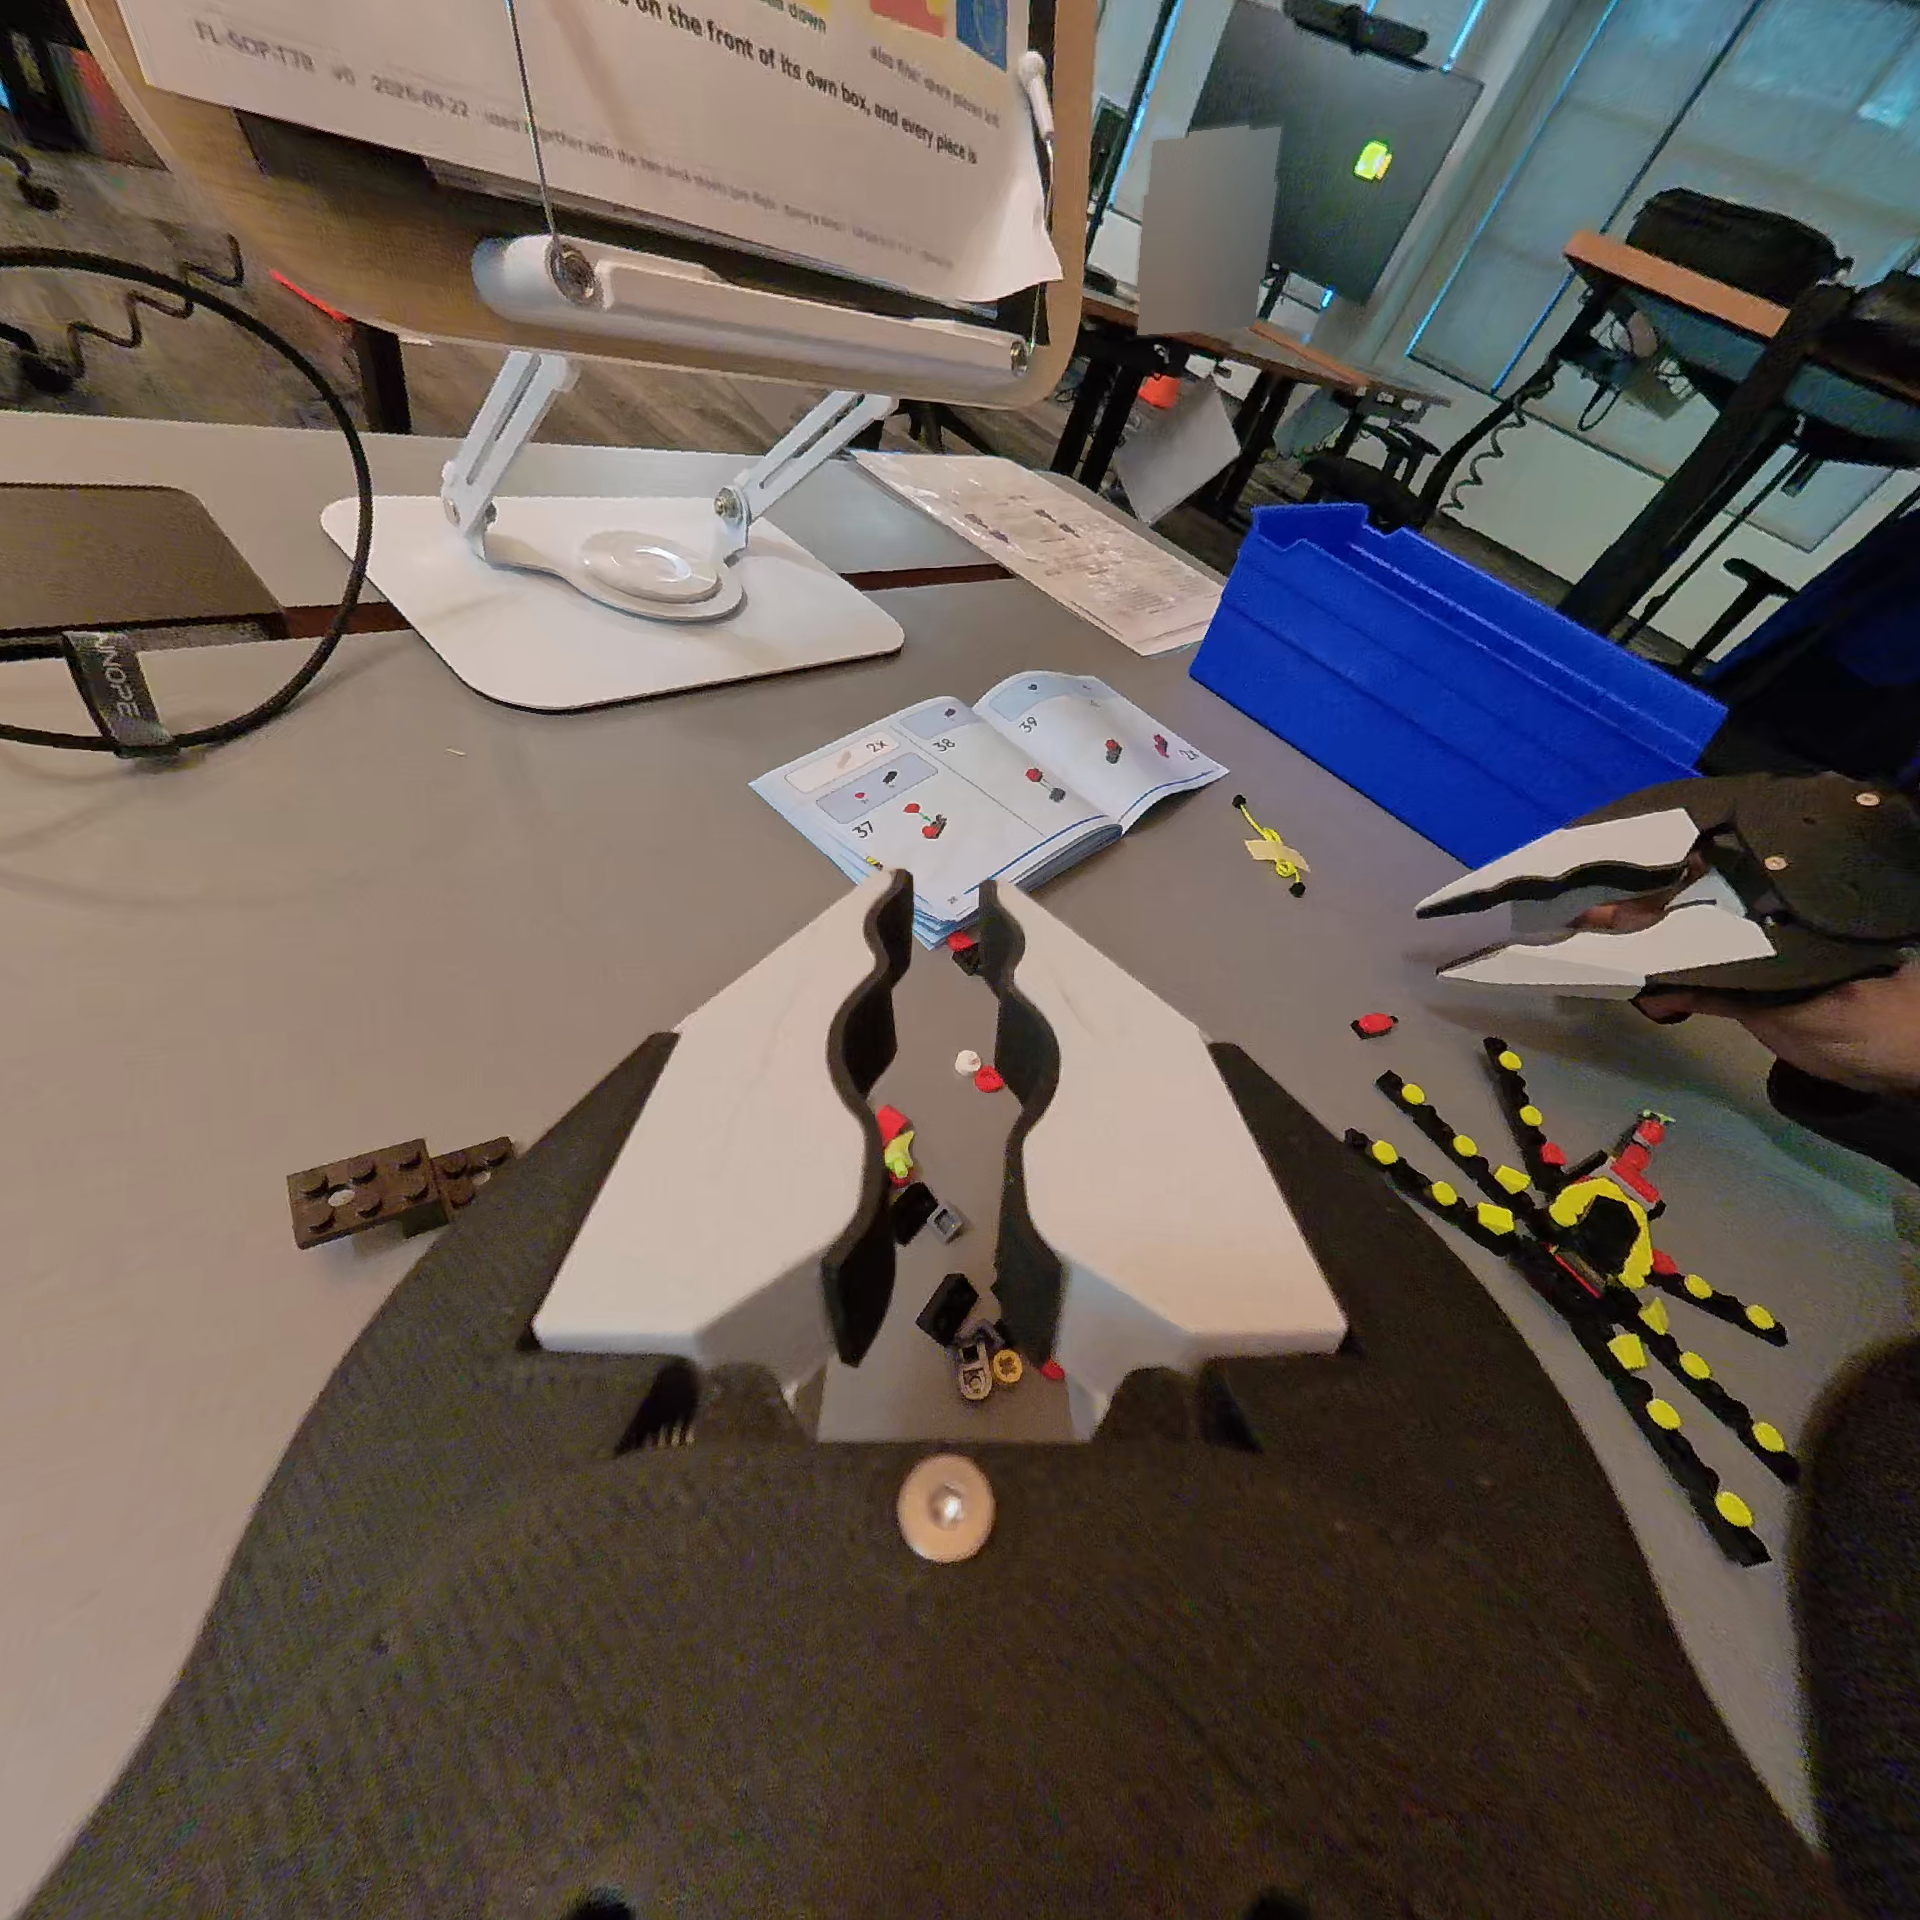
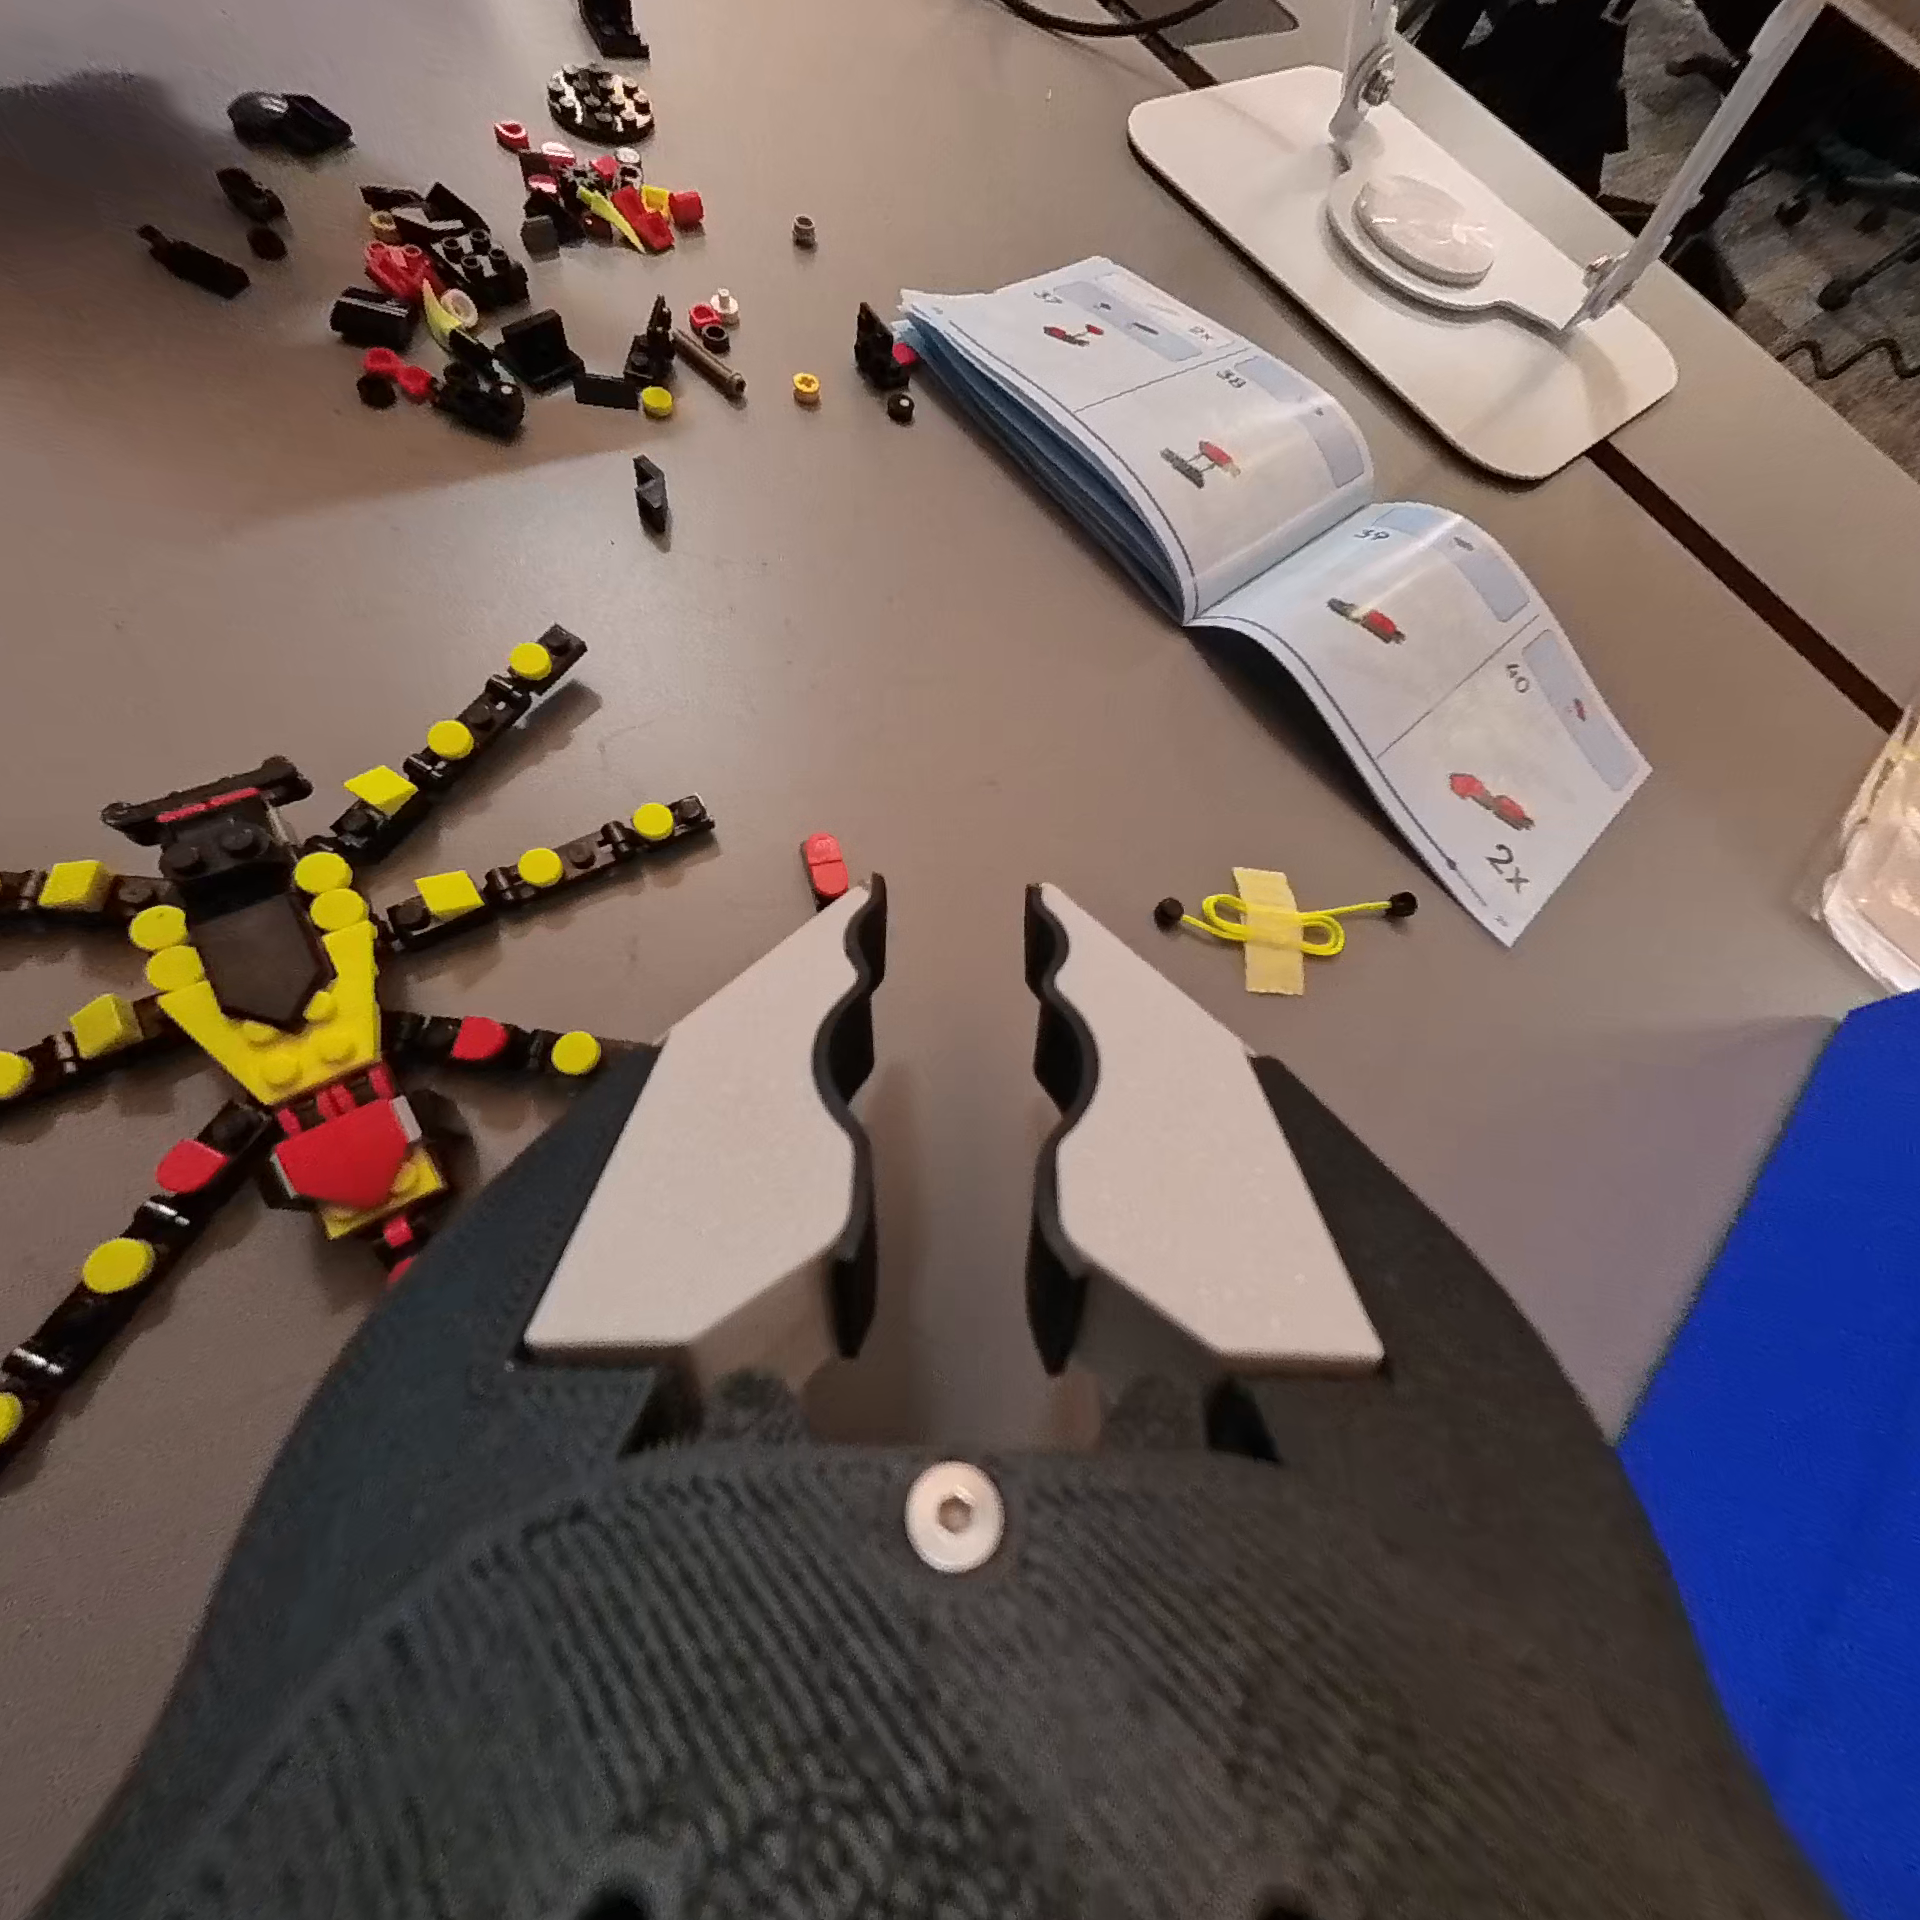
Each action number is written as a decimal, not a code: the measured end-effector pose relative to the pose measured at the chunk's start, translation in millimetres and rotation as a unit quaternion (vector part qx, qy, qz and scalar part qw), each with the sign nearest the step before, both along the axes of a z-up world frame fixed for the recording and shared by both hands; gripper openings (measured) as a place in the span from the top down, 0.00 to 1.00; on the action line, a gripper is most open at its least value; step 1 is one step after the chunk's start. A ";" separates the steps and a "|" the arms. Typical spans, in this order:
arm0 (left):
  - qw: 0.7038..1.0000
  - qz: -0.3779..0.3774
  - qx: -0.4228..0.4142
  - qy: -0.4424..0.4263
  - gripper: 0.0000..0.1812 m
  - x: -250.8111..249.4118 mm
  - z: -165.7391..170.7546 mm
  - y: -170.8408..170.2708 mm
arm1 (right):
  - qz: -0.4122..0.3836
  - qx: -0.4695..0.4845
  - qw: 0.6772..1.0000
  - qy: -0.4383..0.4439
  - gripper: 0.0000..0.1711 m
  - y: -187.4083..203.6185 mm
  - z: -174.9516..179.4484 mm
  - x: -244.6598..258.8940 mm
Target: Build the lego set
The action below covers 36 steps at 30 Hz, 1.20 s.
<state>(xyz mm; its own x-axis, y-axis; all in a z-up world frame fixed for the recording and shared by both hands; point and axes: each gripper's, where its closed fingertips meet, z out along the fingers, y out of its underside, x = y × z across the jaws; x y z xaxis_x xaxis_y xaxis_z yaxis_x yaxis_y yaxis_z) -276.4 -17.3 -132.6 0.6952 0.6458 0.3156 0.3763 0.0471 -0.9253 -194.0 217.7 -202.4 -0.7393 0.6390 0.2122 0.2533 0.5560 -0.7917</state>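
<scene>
- My left tool (image 1: 945, 904) hangs over loose small parts (image 1: 951, 1320) on the desk (image 1: 312, 987), jaws narrowly apart, holding nothing.
- My right tool (image 2: 954, 914) is wider apart, also empty, with a red piece (image 2: 826, 862) just left of its tip.
- The spider model (image 2: 281, 997) lies flat, near left; the booklet (image 2: 1299, 582) is open beyond.
- I judge I'm between picks: next comes matching the page's red part, then a fine pinch.

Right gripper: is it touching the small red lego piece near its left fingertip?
Cannot tell. In the right wrist view the small red lego piece lies against the right gripper's left fingertip edge, with no clear gap or contact visible.
</scene>
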 end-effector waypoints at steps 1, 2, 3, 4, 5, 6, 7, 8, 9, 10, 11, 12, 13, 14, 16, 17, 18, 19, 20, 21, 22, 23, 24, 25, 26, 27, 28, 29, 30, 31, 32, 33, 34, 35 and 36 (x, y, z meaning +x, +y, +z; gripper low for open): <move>1.000 -0.001 -0.001 -0.001 0.95 0.2 -0.7 0.7 | 0.000 0.001 1.000 0.000 0.85 -0.2 0.0 0.1; 1.000 -0.003 -0.002 -0.001 0.95 0.6 -1.2 1.4 | 0.001 0.001 1.000 0.001 0.86 -0.6 0.3 0.2; 1.000 -0.004 -0.004 -0.001 0.95 0.7 -1.3 1.9 | 0.001 0.001 1.000 0.002 0.86 -0.7 0.6 0.3; 1.000 -0.005 -0.005 -0.001 0.95 1.0 -1.7 2.5 | 0.001 0.001 1.000 0.002 0.86 -0.8 0.6 0.3; 1.000 -0.006 -0.007 -0.001 0.95 1.2 -2.2 3.1 | 0.001 0.002 1.000 0.002 0.86 -0.7 0.6 0.3; 1.000 -0.007 -0.008 -0.002 0.96 1.5 -2.5 3.6 | 0.001 0.002 1.000 0.002 0.86 -0.5 0.4 0.3; 1.000 -0.007 -0.010 -0.002 0.96 1.6 -2.9 4.2 | 0.001 0.002 1.000 0.002 0.86 -0.5 0.4 0.2; 1.000 -0.009 -0.012 -0.002 0.96 2.1 -3.5 5.0 | 0.001 0.001 1.000 0.001 0.86 -0.3 0.4 0.3; 1.000 -0.015 -0.015 -0.001 0.96 3.5 -4.0 6.6 | 0.001 0.001 1.000 0.002 0.86 -0.4 0.5 0.2; 0.999 -0.027 -0.020 0.001 0.98 6.5 -4.0 10.1 | 0.001 0.001 1.000 0.002 0.86 -0.4 0.7 0.2; 0.998 -0.050 -0.024 0.004 0.98 12.2 -3.6 16.1 | 0.001 0.001 1.000 0.002 0.86 -0.4 0.8 0.2; 0.996 -0.085 -0.028 0.001 0.98 21.6 -3.6 25.4 | 0.001 0.002 1.000 0.003 0.86 -0.3 0.8 0.2; 0.991 -0.131 -0.033 -0.009 0.97 34.8 -4.8 36.8 | 0.000 0.002 1.000 0.003 0.86 -0.1 0.7 0.1; 0.983 -0.179 -0.046 -0.026 0.96 50.5 -9.2 47.9 | 0.000 0.003 1.000 0.003 0.86 0.2 0.4 0.0; 0.963 -0.234 -0.121 -0.055 0.93 74.8 -32.3 60.0 | -0.001 0.004 1.000 0.002 0.86 1.4 -0.3 -0.4; 0.952 -0.243 -0.174 -0.062 0.93 82.3 -48.0 60.7 | -0.002 0.005 1.000 0.003 0.86 2.2 -0.3 -0.8; 0.942 -0.244 -0.222 -0.063 0.93 87.0 -61.9 59.8 | -0.003 0.005 1.000 0.003 0.86 3.0 -0.2 -1.3; 0.933 -0.245 -0.255 -0.062 0.92 91.3 -72.3 59.9 | -0.005 0.004 1.000 0.004 0.86 3.6 -0.2 -1.8; 0.927 -0.252 -0.271 -0.064 0.92 96.5 -78.8 62.2 | -0.006 0.004 1.000 0.003 0.86 4.1 -0.3 -2.1; 0.922 -0.260 -0.278 -0.067 0.92 100.4 -82.8 64.9 | -0.007 0.003 1.000 0.003 0.86 4.3 -0.7 -2.4; 0.921 -0.259 -0.282 -0.065 0.92 100.2 -85.2 66.7 | -0.007 0.002 1.000 0.002 0.86 4.2 -1.4 -2.6; 0.921 -0.258 -0.285 -0.062 0.92 98.7 -87.7 67.7 | -0.006 0.002 1.000 0.000 0.86 3.8 -2.4 -2.6; 0.919 -0.256 -0.292 -0.065 0.93 97.1 -92.0 66.9 | -0.005 0.002 1.000 -0.001 0.86 3.1 -3.2 -2.4; 0.917 -0.251 -0.303 -0.071 0.94 95.0 -97.7 64.4 | -0.004 0.003 1.000 -0.002 0.86 2.3 -3.7 -2.3; 0.917 -0.244 -0.308 -0.071 0.96 92.4 -100.3 62.6 | -0.002 0.004 1.000 -0.001 0.86 1.5 -3.8 -2.0; 0.919 -0.241 -0.305 -0.068 0.96 91.0 -99.1 62.6 | -0.001 0.004 1.000 0.000 0.87 0.6 -3.6 -1.9; 0.918 -0.239 -0.308 -0.071 0.96 90.7 -99.6 61.7 | 0.000 0.004 1.000 0.002 0.87 0.0 -3.2 -1.8; 0.918 -0.232 -0.313 -0.072 0.97 88.7 -100.7 60.8 | 0.000 0.004 1.000 0.002 0.87 -0.4 -2.7 -1.6; 0.917 -0.228 -0.319 -0.071 0.97 87.5 -102.2 60.2 | 0.001 0.003 1.000 0.003 0.87 -0.7 -2.4 -1.4; 0.916 -0.231 -0.321 -0.071 0.97 88.3 -103.4 60.5 | 0.001 0.003 1.000 0.003 0.87 -0.9 -2.1 -1.2; 0.916 -0.233 -0.318 -0.071 0.99 88.9 -102.5 62.0 | 0.001 0.002 1.000 0.004 0.87 -0.9 -1.6 -1.1; 0.916 -0.234 -0.317 -0.074 0.99 89.5 -102.5 62.6 | 0.001 0.002 1.000 0.005 0.87 -1.0 -0.7 -1.0; 0.917 -0.234 -0.315 -0.076 0.99 89.4 -102.1 63.1 | 0.001 0.001 1.000 0.007 0.87 -1.2 0.8 -0.9; 0.919 -0.235 -0.306 -0.081 0.99 90.3 -100.3 64.8 | 0.002 -0.001 1.000 0.010 0.88 -1.5 2.9 -0.7; 0.925 -0.239 -0.284 -0.087 0.99 91.8 -95.9 68.3 | 0.002 -0.005 1.000 0.015 0.88 -2.1 5.8 -0.6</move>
